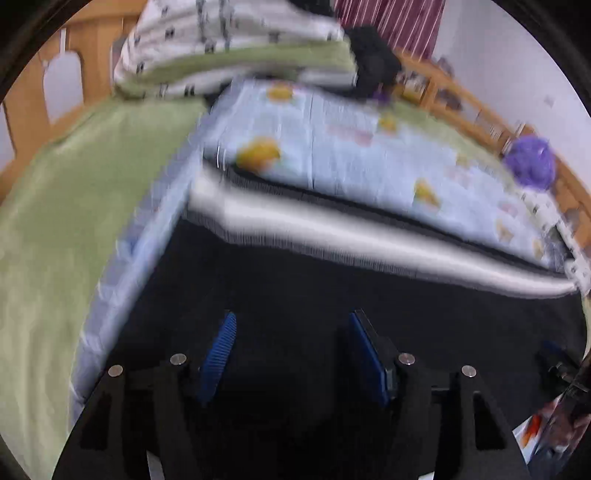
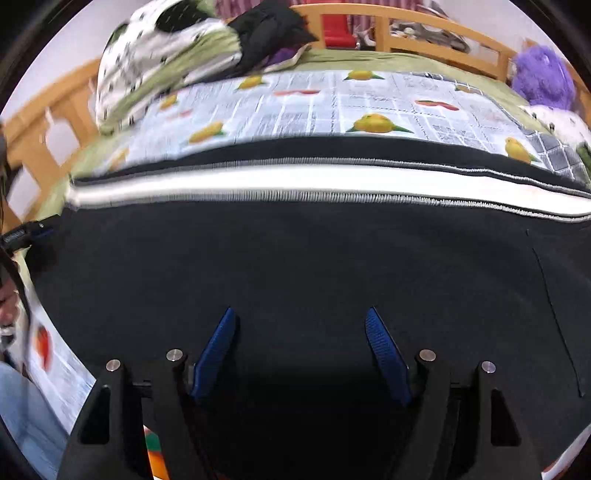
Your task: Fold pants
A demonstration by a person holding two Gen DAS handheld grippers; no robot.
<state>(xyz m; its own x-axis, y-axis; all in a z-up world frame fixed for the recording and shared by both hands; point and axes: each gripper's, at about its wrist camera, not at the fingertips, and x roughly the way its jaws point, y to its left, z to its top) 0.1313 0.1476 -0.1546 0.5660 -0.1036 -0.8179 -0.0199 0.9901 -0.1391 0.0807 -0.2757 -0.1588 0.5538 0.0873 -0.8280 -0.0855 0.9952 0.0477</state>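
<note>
Black pants (image 1: 295, 277) with a white side stripe (image 1: 332, 229) lie spread flat on a fruit-print sheet (image 1: 351, 155) on a bed. In the blurred left wrist view my left gripper (image 1: 293, 314) hovers over the dark cloth near its left edge, blue pads (image 1: 218, 354) apart and nothing pressed between them. The right wrist view shows the same pants (image 2: 295, 258) and stripe (image 2: 295, 184) running across. My right gripper (image 2: 301, 310) stands open just above the black fabric, pads (image 2: 388, 354) wide apart. The left gripper's tip (image 2: 26, 234) shows at the pants' left end.
A green blanket (image 1: 74, 221) covers the bed to the left. Folded bedding (image 2: 155, 59) and a black garment (image 2: 266, 29) pile up at the back. A purple plush toy (image 2: 543, 77) sits at the far right by the wooden bed rail (image 2: 424, 26). A person's leg (image 2: 26, 413) shows low left.
</note>
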